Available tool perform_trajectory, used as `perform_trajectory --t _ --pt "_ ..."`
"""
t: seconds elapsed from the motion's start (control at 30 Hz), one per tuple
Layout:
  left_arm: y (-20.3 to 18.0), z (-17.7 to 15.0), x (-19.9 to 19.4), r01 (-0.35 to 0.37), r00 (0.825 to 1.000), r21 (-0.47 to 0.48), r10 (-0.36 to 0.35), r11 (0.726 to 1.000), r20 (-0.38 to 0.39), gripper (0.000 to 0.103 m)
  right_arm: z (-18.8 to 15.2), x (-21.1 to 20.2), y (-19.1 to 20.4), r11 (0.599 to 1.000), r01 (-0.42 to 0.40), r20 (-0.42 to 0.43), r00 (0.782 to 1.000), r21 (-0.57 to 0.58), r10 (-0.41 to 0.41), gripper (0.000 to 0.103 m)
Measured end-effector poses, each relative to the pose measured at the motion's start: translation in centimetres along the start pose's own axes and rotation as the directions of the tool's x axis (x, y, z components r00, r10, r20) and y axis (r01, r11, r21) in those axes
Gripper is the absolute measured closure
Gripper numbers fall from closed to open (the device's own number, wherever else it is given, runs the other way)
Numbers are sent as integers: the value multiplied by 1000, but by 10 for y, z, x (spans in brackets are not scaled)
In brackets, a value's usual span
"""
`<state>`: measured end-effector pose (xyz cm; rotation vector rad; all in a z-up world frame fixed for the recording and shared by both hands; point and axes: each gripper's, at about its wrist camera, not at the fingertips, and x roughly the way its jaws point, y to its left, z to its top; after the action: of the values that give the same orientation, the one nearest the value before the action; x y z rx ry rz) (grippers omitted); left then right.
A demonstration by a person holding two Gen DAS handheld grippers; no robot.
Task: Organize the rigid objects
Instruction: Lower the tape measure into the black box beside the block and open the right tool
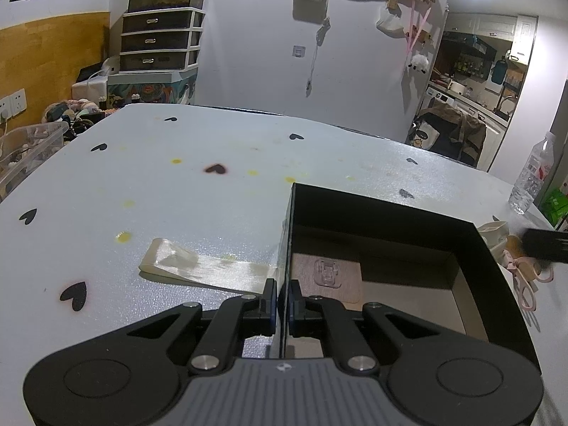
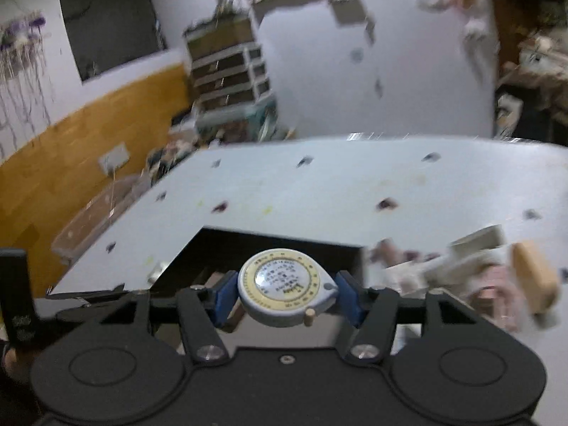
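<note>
From the left wrist we see our left gripper (image 1: 282, 305) clamped on the near-left wall of the black box (image 1: 387, 213), which sits on the surface (image 1: 142, 184). Inside lie a brown card and a clear hook plate (image 1: 327, 272); the box's near part is hidden.

From the right wrist, all blurred, our right gripper (image 2: 285, 293) grips a tape measure (image 2: 285, 289) above the box (image 2: 277, 245). Beside it lies an indistinct pile (image 2: 472, 269).
</note>
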<state>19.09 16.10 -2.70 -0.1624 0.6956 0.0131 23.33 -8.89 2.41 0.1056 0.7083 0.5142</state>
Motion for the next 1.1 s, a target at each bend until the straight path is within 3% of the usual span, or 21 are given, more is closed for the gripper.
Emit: perform_trajectory --t 0.13,0.27,0.53,0.57,0.7,0.9,1.1 --pt "0 0 0 -1 1000 4 1 1000 -1 97 9 46 17 1000 6 -111 994 25 -3 42" --pt "0 0 0 0 1000 5 0 1000 -2 97 7 81 27 998 61 -182 982 19 -56 42" --pt "0 1 1 2 1000 4 -2 1000 -4 97 6 116 37 984 171 -226 958 -46 -177 41" --pt "0 1 1 3 1000 4 -3 1000 -4 97 6 117 36 984 172 -230 957 -40 -176 42" --pt "-1 1 1 2 1000 3 -2 1000 -4 97 6 117 36 987 157 -231 960 -26 -159 30" --pt "0 1 2 0 1000 4 0 1000 -5 97 8 103 43 993 114 -206 971 -38 -119 19" --pt "0 1 2 -1 1000 1 1 1000 -6 97 15 73 44 997 67 -133 989 -28 -70 17"
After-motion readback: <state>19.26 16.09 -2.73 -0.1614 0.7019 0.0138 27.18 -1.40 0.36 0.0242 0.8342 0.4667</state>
